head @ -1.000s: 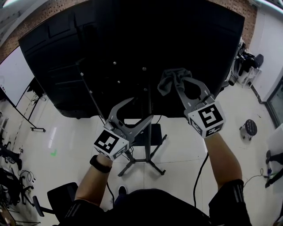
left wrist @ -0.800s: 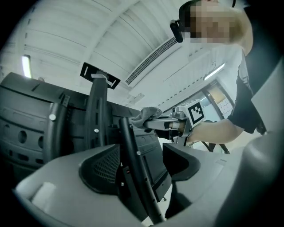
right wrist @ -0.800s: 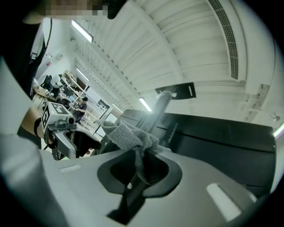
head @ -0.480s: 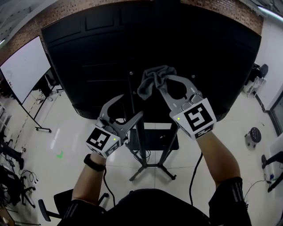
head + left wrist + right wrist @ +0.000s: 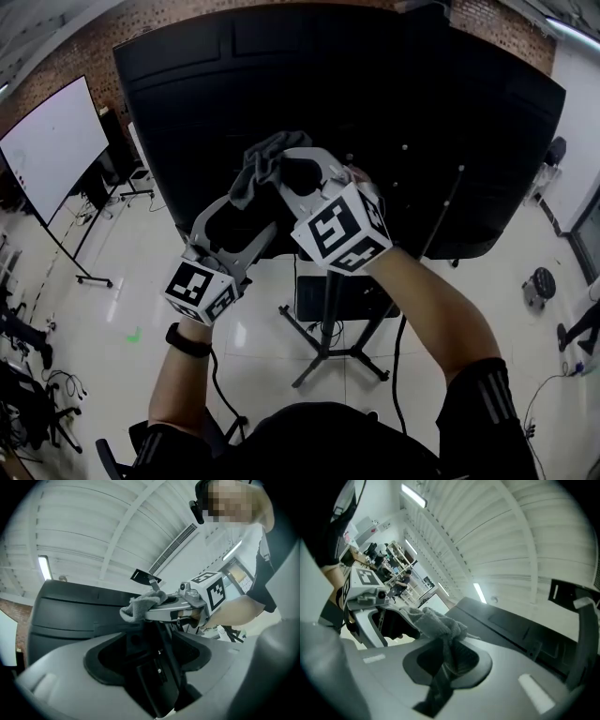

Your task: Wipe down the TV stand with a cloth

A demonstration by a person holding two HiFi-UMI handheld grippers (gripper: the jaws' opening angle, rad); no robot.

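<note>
In the right gripper [image 5: 452,637], grey cloth [image 5: 433,620].

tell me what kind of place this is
Probably an office or lab workroom: a large TV seen from behind on a TV stand, a freestanding whiteboard, and a brick wall above a glossy white floor.

— How are the arms held?
— Both reach up and forward, bare below dark sleeves [image 5: 483,412]. The left forearm [image 5: 183,380] runs nearly straight ahead. The right forearm [image 5: 427,305] angles inward, so the right gripper [image 5: 278,178] sits just beside the left gripper [image 5: 251,214].
— And the jaws?
— The right jaws are closed on a bunched grey cloth [image 5: 255,173]. The left jaws stand apart with nothing between them, and a dark band [image 5: 187,340] circles the left wrist
</note>
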